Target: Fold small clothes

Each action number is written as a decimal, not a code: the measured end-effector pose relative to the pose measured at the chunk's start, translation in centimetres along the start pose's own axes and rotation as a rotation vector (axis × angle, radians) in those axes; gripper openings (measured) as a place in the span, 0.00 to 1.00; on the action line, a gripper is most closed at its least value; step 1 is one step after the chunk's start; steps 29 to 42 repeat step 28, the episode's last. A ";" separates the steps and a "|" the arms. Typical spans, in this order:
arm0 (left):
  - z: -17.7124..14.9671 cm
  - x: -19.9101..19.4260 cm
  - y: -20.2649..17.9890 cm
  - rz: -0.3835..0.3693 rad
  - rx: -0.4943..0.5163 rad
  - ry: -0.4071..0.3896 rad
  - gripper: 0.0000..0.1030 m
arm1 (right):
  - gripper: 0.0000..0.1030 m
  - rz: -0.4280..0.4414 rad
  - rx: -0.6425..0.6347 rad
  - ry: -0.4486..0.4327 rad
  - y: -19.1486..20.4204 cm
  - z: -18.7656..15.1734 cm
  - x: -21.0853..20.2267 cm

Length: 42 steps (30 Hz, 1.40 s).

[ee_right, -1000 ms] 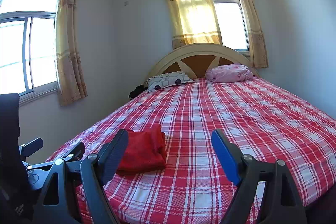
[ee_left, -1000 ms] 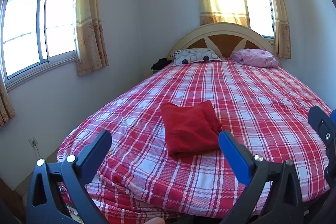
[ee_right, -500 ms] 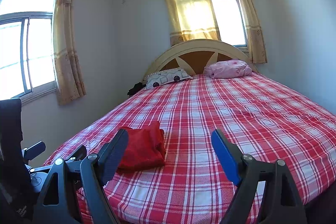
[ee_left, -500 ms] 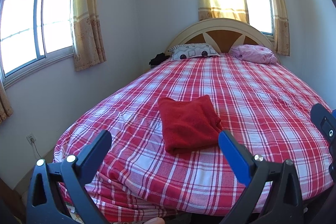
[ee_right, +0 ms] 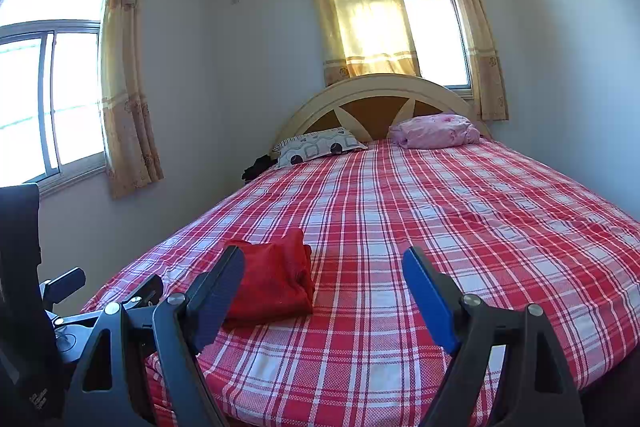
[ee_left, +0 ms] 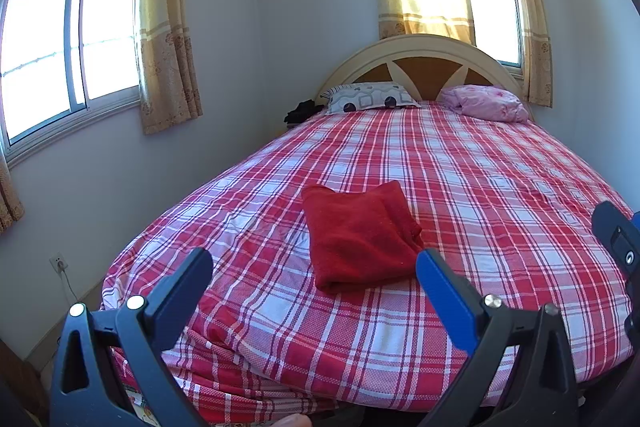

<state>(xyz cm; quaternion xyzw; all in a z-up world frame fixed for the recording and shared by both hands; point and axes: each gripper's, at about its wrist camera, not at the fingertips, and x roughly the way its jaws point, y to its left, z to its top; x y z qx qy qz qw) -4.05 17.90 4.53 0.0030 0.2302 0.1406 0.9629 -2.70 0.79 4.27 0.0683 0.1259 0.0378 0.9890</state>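
1. Left gripper [ee_left: 314,269]: 2 fingers spread wide, holding nothing, touching nothing, raised over the near edge of the bed [ee_left: 480,187]
2. Right gripper [ee_right: 324,267]: fingers spread wide, empty, clear of the cloth
3. Red garment [ee_left: 360,231]: folded into a compact rectangle, lying flat on the plaid cover, near-left part of the bed
4. Patterned pillow [ee_left: 370,98] and pink bundle [ee_left: 486,103]: far end, by the headboard

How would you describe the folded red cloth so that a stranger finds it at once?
Start at the bed with the red plaid sheet. Near its foot, left of centre, lies the red cloth, folded into a thick square. It is plain red; the two pillows lie far off at the headboard.
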 end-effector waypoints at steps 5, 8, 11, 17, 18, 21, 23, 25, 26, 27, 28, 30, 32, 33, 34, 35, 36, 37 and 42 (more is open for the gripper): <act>0.0 0.0 0.0 0.002 0.000 -0.001 1.00 | 0.80 -0.001 0.004 0.004 -0.1 -0.1 -0.1; 0.0 0.0 0.0 0.001 0.000 -0.001 1.00 | 0.80 -0.002 0.006 0.004 0.0 -0.1 -0.1; 0.0 0.0 0.0 0.006 0.004 -0.001 1.00 | 0.80 -0.002 0.005 0.004 -0.1 -0.1 -0.1; -0.2 0.5 0.0 0.001 0.011 0.019 1.00 | 0.80 -0.004 0.007 0.011 -0.2 -0.2 0.0; -0.3 0.6 0.2 -0.018 0.006 0.027 1.00 | 0.80 -0.005 0.008 0.013 -0.2 -0.2 0.0; -0.5 1.0 0.2 -0.054 -0.007 0.047 1.00 | 0.80 -0.007 0.009 0.018 -0.1 -0.3 0.1; -0.5 1.1 0.2 -0.061 -0.010 0.055 1.00 | 0.80 -0.007 0.009 0.022 -0.1 -0.4 0.2; -0.5 1.1 0.1 -0.049 -0.003 0.050 1.00 | 0.80 -0.008 0.009 0.022 -0.1 -0.4 0.2; -0.5 1.0 0.1 -0.045 0.000 0.049 1.00 | 0.80 -0.008 0.009 0.022 -0.1 -0.4 0.2; -0.5 1.0 0.0 -0.044 0.001 0.049 1.00 | 0.80 -0.008 0.010 0.023 -0.1 -0.4 0.3; -0.5 1.1 0.1 -0.044 0.001 0.052 1.00 | 0.80 -0.008 0.011 0.024 -0.1 -0.5 0.3; -0.5 1.1 0.1 -0.044 0.001 0.052 1.00 | 0.80 -0.008 0.011 0.024 -0.1 -0.5 0.3; -0.5 1.1 0.1 -0.044 0.001 0.052 1.00 | 0.80 -0.008 0.011 0.024 -0.1 -0.5 0.3; -0.5 1.1 0.1 -0.044 0.001 0.052 1.00 | 0.80 -0.008 0.011 0.024 -0.1 -0.5 0.3; -0.5 1.1 0.1 -0.044 0.001 0.052 1.00 | 0.80 -0.008 0.011 0.024 -0.1 -0.5 0.3; -0.5 1.1 0.1 -0.044 0.001 0.052 1.00 | 0.80 -0.008 0.011 0.024 -0.1 -0.5 0.3; -0.5 1.1 0.1 -0.044 0.001 0.052 1.00 | 0.80 -0.008 0.011 0.024 -0.1 -0.5 0.3; -0.5 1.1 0.1 -0.044 0.001 0.052 1.00 | 0.80 -0.008 0.011 0.024 -0.1 -0.5 0.3; -0.5 1.1 0.1 -0.044 0.001 0.052 1.00 | 0.80 -0.008 0.011 0.024 -0.1 -0.5 0.3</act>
